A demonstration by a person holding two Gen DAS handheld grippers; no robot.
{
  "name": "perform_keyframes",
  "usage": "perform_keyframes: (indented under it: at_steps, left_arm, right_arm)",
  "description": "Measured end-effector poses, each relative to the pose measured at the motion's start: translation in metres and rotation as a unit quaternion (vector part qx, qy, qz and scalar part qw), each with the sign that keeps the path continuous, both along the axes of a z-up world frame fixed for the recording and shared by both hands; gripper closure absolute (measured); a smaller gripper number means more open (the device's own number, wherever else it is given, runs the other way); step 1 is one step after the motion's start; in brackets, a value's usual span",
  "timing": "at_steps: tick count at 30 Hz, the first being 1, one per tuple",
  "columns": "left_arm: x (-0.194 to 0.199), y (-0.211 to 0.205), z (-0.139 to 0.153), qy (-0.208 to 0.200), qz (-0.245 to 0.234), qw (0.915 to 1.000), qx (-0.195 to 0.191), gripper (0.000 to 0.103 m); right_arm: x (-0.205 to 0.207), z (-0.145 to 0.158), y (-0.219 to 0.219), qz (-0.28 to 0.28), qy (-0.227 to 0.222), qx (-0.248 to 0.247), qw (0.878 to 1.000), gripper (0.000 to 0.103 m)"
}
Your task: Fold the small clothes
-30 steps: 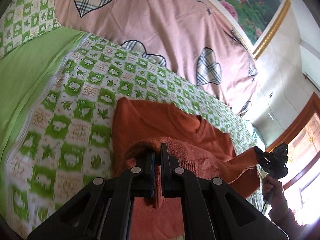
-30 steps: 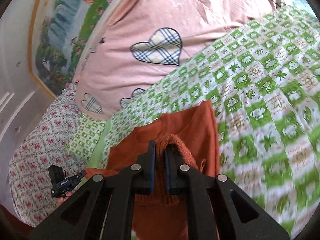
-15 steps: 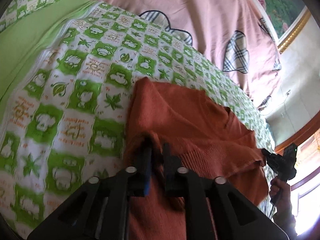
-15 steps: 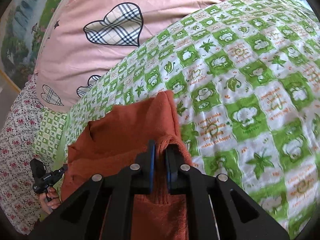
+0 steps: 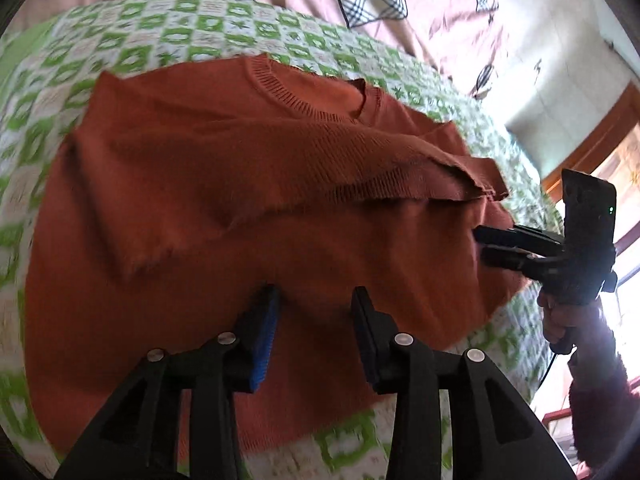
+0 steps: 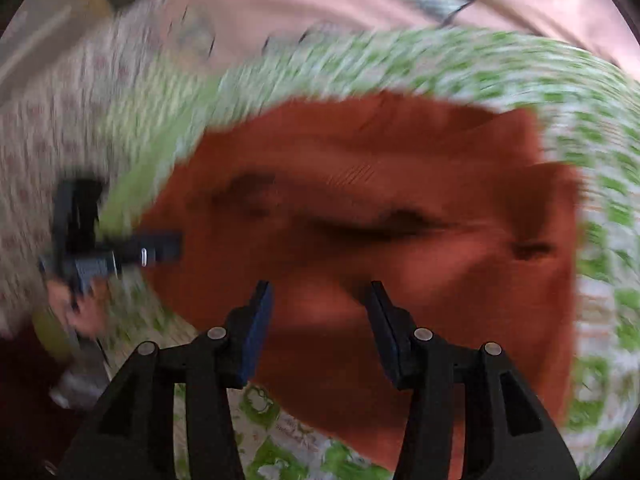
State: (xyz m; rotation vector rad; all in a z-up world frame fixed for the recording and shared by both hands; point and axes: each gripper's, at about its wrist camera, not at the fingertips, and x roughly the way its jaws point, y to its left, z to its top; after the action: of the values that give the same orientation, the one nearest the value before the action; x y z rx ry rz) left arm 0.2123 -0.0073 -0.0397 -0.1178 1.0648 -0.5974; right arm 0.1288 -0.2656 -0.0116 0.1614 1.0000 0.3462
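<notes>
A: Start on the left. Where is the sweater (image 5: 248,184)?

B: It lies on the bed (image 5: 168,32), on the green checked sheet, just ahead of and under the left gripper (image 5: 316,300). Its jaws are spread and opening, with nothing pinched; only flat knit shows between them. The hem is doubled up toward the collar, making a fold line ahead of the jaws.

A: How will it handle?

B: I'd judge it soft, light and limp. It is a loose knit, so it sags between two holds and stretches if pulled from one point. It isn't slippery; the pads should bite well.

A: And further right?

B: The right gripper (image 6: 318,300) hovers over the same sweater, jaws likewise spread and opening, nothing held. That view is smeared, so edges are hard to read.

A: Where to take hold next?

B: Probably at the side edges, one gripper at each end of the fold, pinching both layers together. A hold in the middle would only bunch it.
</notes>
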Motion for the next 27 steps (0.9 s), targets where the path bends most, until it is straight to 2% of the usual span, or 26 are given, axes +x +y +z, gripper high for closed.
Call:
perform_keyframes:
  at_steps: [2, 5, 7, 9, 10, 11, 15, 17, 19, 22, 24, 27]
  left_arm:
    - [0.02, 0.001, 0.002, -0.003, 0.0, 0.9999, 0.01, 0.067]
    - [0.059, 0.007, 0.007, -0.009, 0.018, 0.9995, 0.025, 0.073]
    - [0.082, 0.014, 0.014, -0.02, 0.038, 0.9988, 0.025, 0.073]
    - [0.101, 0.02, 0.022, -0.039, 0.067, 0.9961, 0.043, 0.066]
    - [0.109, 0.023, 0.026, -0.048, 0.082, 0.9943, 0.049, 0.057]
    - [0.118, 0.03, 0.029, -0.056, 0.097, 0.9926, 0.047, 0.054]
    - [0.138, 0.051, 0.027, -0.052, 0.14, 0.9881, 0.036, 0.054]
    - [0.135, 0.066, 0.021, -0.037, 0.154, 0.9872, 0.013, 0.056]
    - [0.126, 0.07, 0.021, -0.038, 0.162, 0.9861, 0.004, 0.056]
    - [0.098, 0.075, 0.02, -0.057, 0.169, 0.9836, 0.024, 0.056]
    - [0.082, 0.081, 0.02, -0.055, 0.178, 0.9823, 0.015, 0.056]
    - [0.045, 0.101, 0.026, -0.055, 0.196, 0.9791, -0.005, 0.056]
  right_arm:
    - [0.017, -0.004, -0.006, -0.001, 0.005, -0.003, 1.0, 0.054]
    - [0.045, 0.0, -0.027, -0.031, 0.0, -0.009, 0.999, 0.055]
    - [0.061, 0.009, -0.043, -0.071, -0.015, -0.041, 0.997, 0.055]
    - [0.072, 0.018, -0.059, -0.099, -0.034, -0.033, 0.994, 0.055]
    - [0.078, 0.023, -0.069, -0.12, -0.046, -0.031, 0.991, 0.054]
    - [0.082, 0.026, -0.076, -0.135, -0.052, -0.033, 0.989, 0.054]
    - [0.089, 0.025, -0.099, -0.18, -0.049, -0.031, 0.982, 0.054]
    - [0.089, 0.021, -0.106, -0.199, -0.04, -0.029, 0.979, 0.054]
    - [0.073, 0.024, -0.107, -0.204, -0.051, -0.004, 0.978, 0.054]
    - [0.044, 0.033, -0.095, -0.19, -0.079, 0.024, 0.978, 0.051]
    - [0.03, 0.032, -0.087, -0.191, -0.079, 0.029, 0.978, 0.047]
    - [0.0, 0.026, -0.08, -0.196, -0.073, 0.05, 0.977, 0.047]
